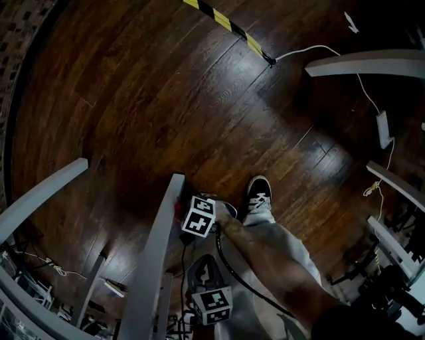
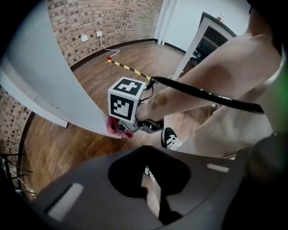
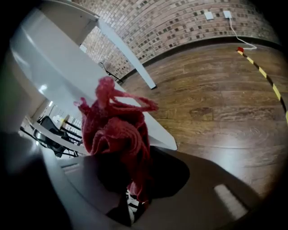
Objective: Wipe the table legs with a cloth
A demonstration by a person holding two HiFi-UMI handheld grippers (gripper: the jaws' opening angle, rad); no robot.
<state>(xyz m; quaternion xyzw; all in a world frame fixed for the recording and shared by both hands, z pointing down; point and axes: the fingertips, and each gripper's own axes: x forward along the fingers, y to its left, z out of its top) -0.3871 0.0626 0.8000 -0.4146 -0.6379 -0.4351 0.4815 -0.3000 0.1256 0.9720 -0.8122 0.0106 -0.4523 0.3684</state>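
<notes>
Floor (image 1: 166,99): dark glossy wood planks with patches of glare. Yellow-black tape strip (image 1: 222,20) laid across it, white cable (image 1: 312,50) running from its end. Brick wall (image 2: 90,22), white sockets (image 3: 209,15) fitted low. Adjoining wall (image 2: 189,22) white.

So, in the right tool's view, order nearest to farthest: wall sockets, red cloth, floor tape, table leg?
1. red cloth, gripped by the right tool
2. table leg, just behind the cloth
3. floor tape, on the right
4. wall sockets, top right
</notes>
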